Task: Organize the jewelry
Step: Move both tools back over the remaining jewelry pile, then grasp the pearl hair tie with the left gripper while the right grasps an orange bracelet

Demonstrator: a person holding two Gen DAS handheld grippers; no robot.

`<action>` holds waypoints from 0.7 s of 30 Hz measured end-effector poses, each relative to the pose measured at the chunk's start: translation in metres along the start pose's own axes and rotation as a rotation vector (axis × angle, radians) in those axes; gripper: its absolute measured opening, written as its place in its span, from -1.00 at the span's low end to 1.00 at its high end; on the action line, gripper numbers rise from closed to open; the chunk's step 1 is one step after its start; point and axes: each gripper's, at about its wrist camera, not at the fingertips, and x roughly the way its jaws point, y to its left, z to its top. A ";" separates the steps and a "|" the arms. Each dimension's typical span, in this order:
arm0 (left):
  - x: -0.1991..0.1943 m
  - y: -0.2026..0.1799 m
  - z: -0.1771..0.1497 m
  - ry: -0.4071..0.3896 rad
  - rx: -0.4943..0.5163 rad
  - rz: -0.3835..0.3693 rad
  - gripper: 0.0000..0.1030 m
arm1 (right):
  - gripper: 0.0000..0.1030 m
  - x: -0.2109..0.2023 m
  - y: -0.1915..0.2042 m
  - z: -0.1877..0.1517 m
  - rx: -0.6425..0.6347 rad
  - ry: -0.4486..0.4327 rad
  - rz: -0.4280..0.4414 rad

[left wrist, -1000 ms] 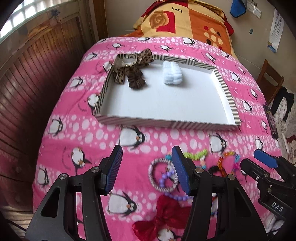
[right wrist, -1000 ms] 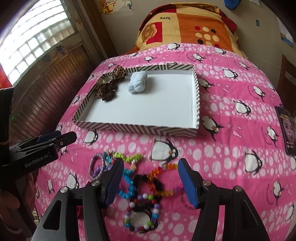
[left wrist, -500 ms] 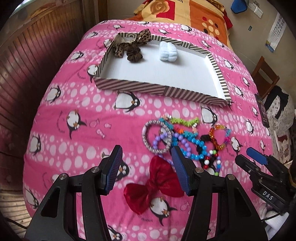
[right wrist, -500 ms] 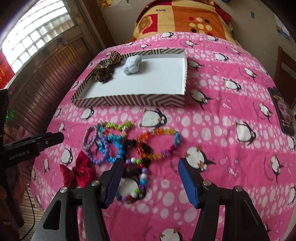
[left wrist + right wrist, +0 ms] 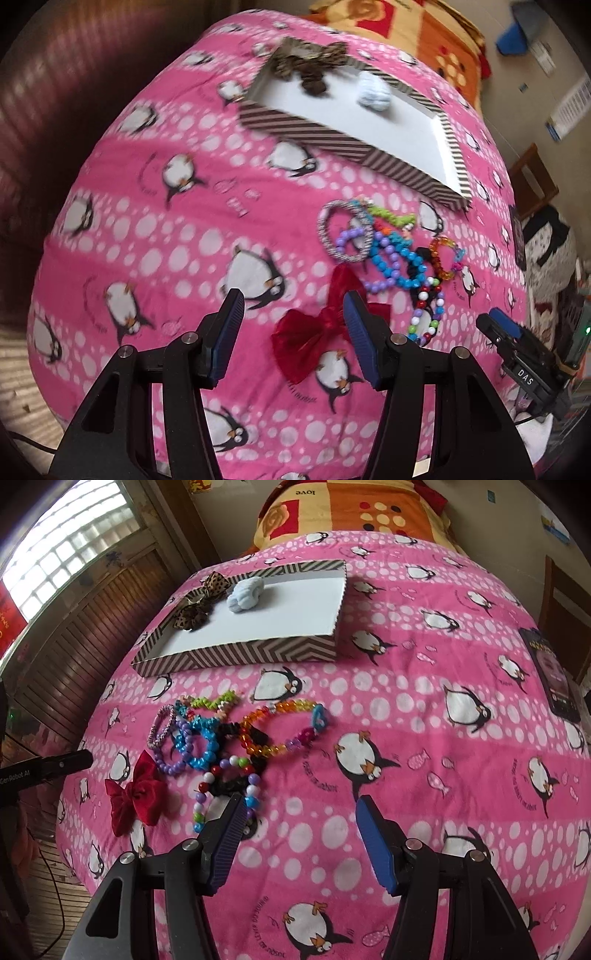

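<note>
A striped shallow box point(image 5: 236, 653) point(image 5: 332, 140) lies on the pink penguin blanket, holding leopard-print bows point(image 5: 195, 609) and a pale blue scrunchie point(image 5: 245, 594). In front of it sits a heap of several bead bracelets point(image 5: 221, 738) point(image 5: 391, 251) and a red velvet bow point(image 5: 135, 794) point(image 5: 314, 332). My left gripper point(image 5: 291, 306) hangs open over the blanket, its right finger just above the red bow. My right gripper point(image 5: 299, 808) is open and empty, with its left finger next to the multicoloured bead bracelet point(image 5: 225, 794).
A phone point(image 5: 550, 672) lies at the blanket's right edge. A patterned orange quilt point(image 5: 351, 513) is piled behind the box. Wooden wall panelling and a window point(image 5: 66, 554) run along the left. A wooden chair point(image 5: 535, 181) stands to the right of the bed.
Both grippers have drawn back towards the near edge of the bed and sunk a little. The bracelets and the red bow now lie further up in both views. The left gripper has rolled.
</note>
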 end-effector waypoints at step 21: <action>0.042 -0.008 0.021 0.030 0.014 0.016 0.19 | 0.14 0.033 -0.010 0.027 0.053 -0.014 0.031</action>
